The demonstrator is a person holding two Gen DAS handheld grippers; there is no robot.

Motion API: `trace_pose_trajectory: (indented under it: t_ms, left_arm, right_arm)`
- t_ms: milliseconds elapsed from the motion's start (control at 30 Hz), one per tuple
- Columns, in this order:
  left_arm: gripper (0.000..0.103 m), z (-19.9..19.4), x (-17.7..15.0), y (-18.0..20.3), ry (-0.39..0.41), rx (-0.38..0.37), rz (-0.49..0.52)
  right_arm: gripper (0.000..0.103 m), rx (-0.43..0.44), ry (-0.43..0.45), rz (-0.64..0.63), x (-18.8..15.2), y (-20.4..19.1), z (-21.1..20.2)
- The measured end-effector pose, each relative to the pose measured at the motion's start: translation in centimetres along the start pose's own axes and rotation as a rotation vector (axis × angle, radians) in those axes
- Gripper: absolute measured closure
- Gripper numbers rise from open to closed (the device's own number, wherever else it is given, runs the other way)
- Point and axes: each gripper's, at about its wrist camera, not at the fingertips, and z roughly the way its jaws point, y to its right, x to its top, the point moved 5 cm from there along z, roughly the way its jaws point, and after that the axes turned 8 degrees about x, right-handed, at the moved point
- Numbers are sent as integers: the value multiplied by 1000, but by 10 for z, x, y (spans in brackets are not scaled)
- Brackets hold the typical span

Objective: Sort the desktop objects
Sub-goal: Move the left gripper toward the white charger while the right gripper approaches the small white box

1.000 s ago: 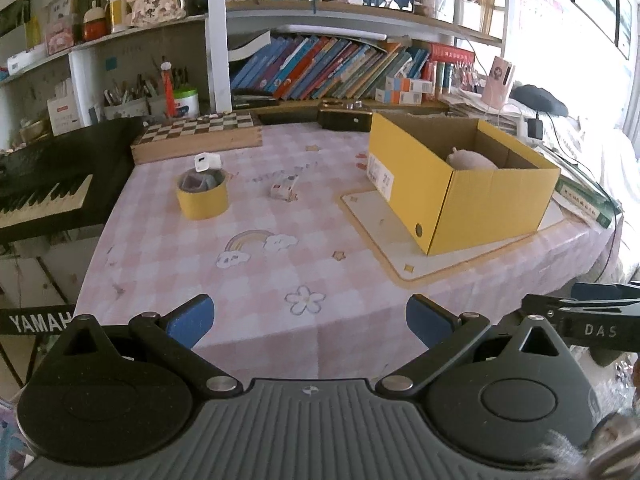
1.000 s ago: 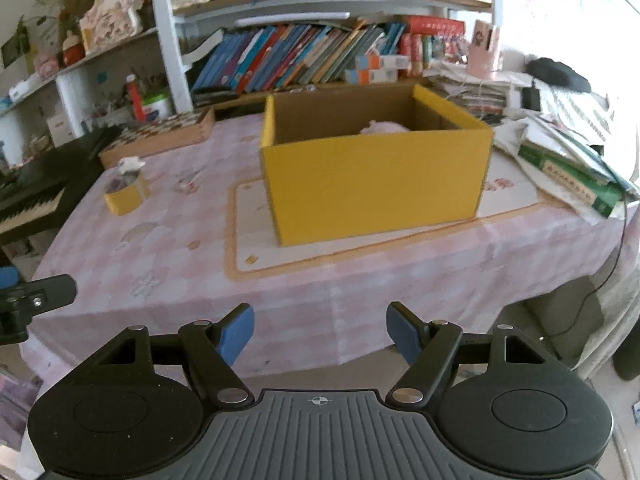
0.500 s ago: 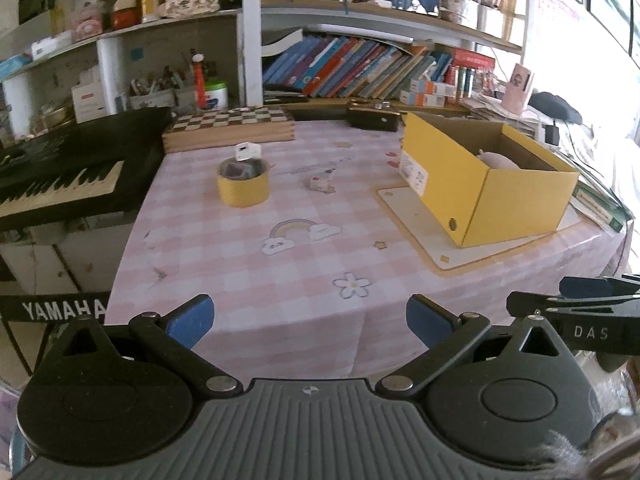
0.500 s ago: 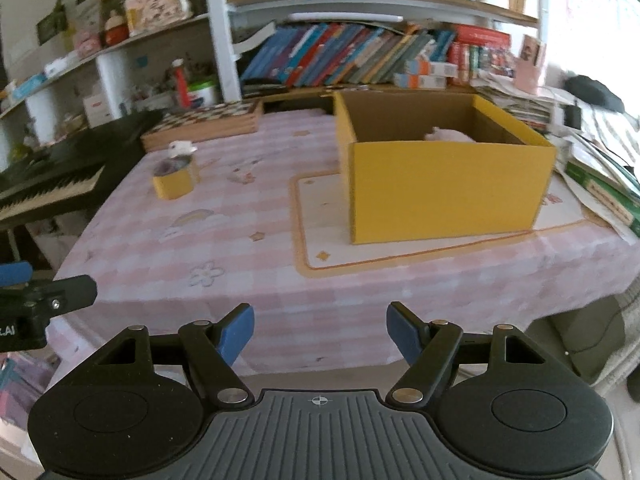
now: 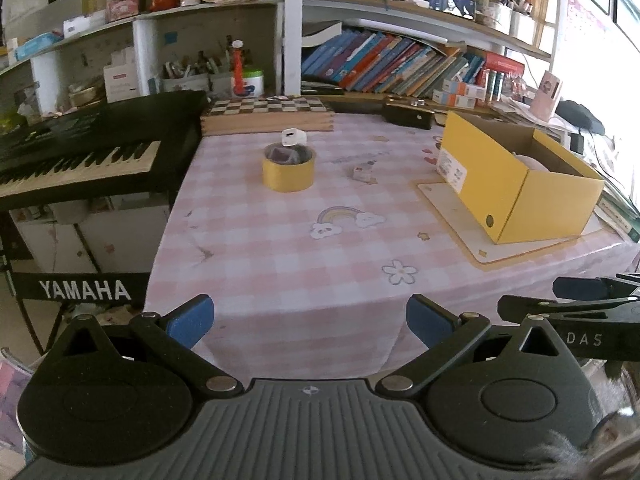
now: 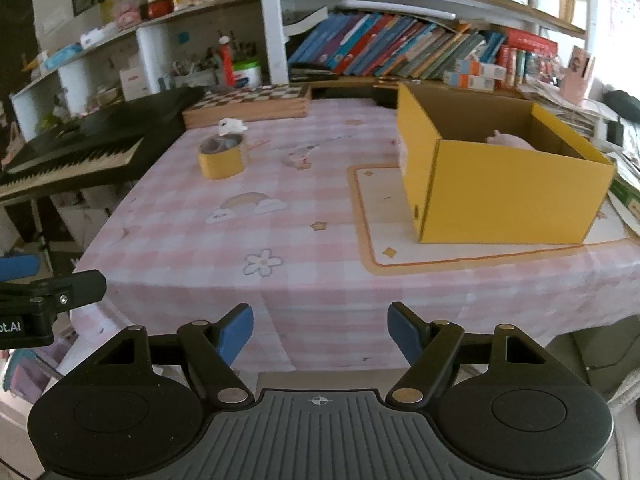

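Left wrist view: fat yellow tape roll [image 5: 289, 170] standing on the surface [image 5: 280, 248], stuff inside; both grippers' fingers wide, empty.

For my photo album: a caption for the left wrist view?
Open left gripper faces a pink checked table with yellow tape roll and yellow box.

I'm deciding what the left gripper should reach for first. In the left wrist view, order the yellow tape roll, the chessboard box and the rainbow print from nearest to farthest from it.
1. Rainbow print, mid-table, nearest the left gripper.
2. Yellow tape roll, farther back, slightly left.
3. Chessboard box, at the table's far edge.
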Motion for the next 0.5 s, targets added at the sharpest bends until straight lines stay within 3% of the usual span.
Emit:
trace_pose_trajectory:
  t_ms: [500]
  left_arm:
    - [0,7,4,-12,-1,9,-21]
  right_arm:
    - [26,43,-19,-62,13,-23,18]
